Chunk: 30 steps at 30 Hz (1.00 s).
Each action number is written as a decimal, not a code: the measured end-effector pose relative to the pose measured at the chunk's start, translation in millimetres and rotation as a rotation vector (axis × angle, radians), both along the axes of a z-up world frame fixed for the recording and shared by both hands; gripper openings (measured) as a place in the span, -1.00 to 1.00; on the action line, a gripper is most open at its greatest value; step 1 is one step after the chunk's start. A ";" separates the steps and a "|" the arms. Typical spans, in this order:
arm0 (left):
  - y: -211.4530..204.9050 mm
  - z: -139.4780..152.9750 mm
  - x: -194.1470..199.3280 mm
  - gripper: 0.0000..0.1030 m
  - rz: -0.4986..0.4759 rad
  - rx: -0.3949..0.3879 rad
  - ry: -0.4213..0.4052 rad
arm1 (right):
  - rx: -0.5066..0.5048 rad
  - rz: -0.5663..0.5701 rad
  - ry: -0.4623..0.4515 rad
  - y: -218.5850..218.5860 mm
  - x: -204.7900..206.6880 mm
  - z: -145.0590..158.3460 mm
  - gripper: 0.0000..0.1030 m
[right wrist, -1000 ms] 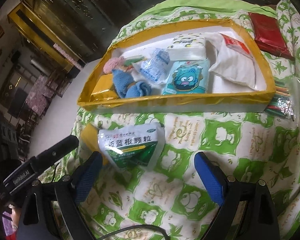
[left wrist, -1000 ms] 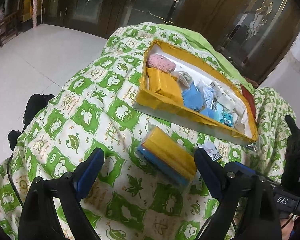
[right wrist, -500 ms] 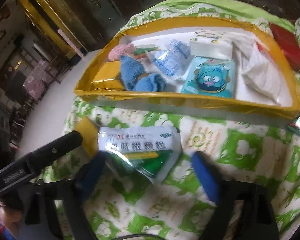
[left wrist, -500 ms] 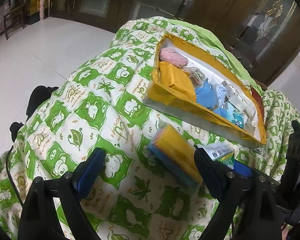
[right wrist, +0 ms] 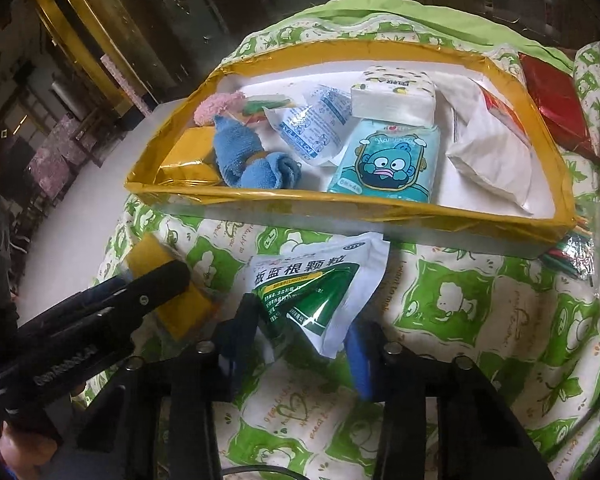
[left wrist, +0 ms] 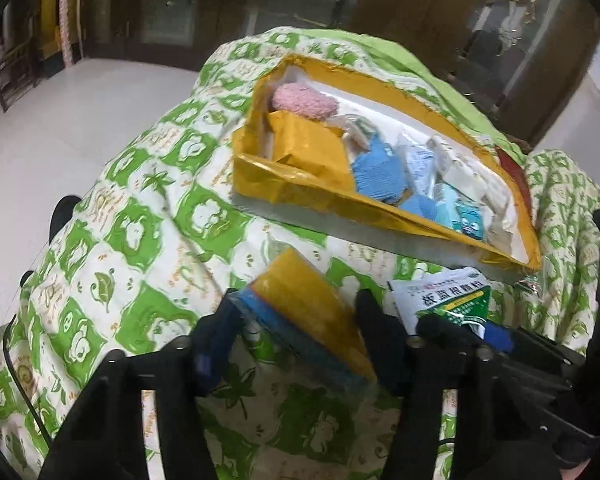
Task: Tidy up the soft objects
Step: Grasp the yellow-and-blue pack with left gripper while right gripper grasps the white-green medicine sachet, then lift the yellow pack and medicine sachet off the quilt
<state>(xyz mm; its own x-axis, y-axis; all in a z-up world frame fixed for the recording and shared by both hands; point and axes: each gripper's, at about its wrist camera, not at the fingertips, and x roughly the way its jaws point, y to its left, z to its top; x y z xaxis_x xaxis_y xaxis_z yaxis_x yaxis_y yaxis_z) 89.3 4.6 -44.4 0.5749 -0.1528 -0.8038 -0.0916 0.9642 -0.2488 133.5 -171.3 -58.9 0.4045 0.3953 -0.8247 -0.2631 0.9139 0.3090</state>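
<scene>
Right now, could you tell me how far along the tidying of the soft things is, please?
Done: the tray already holds towels, tissues and sachets. In hand: the left gripper jaws are closing around the yellow pack, the right gripper jaws around the green sachet; both lie on the cloth. Left: lifting both into the tray.

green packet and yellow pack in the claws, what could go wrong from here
1. The right claw is closing on just the near corner of the green packet; it may slip or swing when lifted.
2. The left claw is closing on the yellow pack right beside it; the two could knock together.
3. The tray looks crowded, so drops may pile up.
</scene>
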 end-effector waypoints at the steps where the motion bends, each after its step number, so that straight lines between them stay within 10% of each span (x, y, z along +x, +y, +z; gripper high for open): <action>1: -2.2 0.4 -0.3 -0.01 -0.011 0.003 -0.004 | 0.000 0.001 -0.002 0.0 -0.8 0.7 -0.16; 14: 0.9 12.0 -17.3 -0.26 -0.088 -0.079 -0.055 | 0.047 -0.023 -0.014 -16.7 -9.5 16.4 -0.26; 26: -40.7 -8.6 -23.9 0.18 -0.161 0.011 0.017 | 0.053 -0.050 0.005 -22.4 -7.3 12.9 -0.27; 30: -53.2 -8.5 -27.7 -0.19 -0.198 0.044 -0.003 | 0.060 -0.055 0.008 -22.9 -6.6 12.9 -0.26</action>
